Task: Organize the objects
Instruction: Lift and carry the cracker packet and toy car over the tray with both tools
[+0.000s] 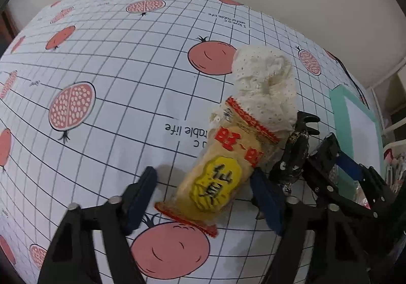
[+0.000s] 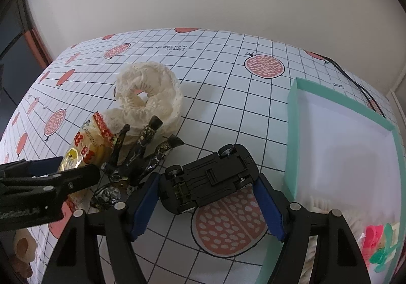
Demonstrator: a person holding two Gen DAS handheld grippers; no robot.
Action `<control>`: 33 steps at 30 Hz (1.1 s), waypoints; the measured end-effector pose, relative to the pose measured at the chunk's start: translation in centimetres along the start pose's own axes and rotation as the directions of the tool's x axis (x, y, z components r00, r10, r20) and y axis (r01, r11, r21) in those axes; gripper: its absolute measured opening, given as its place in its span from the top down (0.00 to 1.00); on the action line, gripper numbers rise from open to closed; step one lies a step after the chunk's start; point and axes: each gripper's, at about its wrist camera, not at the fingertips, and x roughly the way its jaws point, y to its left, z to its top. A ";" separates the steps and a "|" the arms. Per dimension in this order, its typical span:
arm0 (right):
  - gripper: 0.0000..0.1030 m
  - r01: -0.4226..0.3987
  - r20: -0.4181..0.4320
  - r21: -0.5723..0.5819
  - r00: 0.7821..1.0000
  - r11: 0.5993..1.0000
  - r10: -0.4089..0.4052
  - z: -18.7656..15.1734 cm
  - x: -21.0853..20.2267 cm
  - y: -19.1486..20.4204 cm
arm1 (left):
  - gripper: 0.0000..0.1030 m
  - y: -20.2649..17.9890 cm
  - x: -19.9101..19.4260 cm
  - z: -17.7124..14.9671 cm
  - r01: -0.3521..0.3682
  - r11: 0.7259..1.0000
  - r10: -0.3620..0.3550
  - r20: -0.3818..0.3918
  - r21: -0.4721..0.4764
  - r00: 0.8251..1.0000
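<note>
A yellow snack packet with red characters lies on the pomegranate-print tablecloth. My left gripper is open, one blue pad on each side of the packet's near end. A white lace scrunchie rests against the packet's far end, and a black claw hair clip lies to its right. In the right wrist view, a black toy car lies upside down between the pads of my open right gripper. The packet, clip and scrunchie sit to the car's left.
A teal box with a white inside stands at the right, holding a fluffy white item and pink and green clips. A black cable runs behind it. My left gripper reaches in from the left. The wall is behind the table.
</note>
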 end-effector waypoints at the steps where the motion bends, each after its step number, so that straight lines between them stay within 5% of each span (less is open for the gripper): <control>1: 0.26 -0.001 -0.001 -0.001 1.000 1.000 0.001 0.0 0.0 0.0 | 0.35 0.0 0.0 0.0 -0.003 1.000 0.003 0.002 0.002 1.000; 9: 0.26 -0.009 -0.004 0.013 1.000 1.000 0.009 -0.1 -0.3 0.0 | 0.59 0.1 -0.5 0.1 0.030 1.000 -0.030 0.008 -0.003 1.000; 33: 0.26 -0.045 0.081 0.004 0.996 0.999 0.045 1.1 -4.4 0.2 | 0.64 -1.0 -5.7 0.3 0.023 1.000 -0.020 0.158 -0.021 0.987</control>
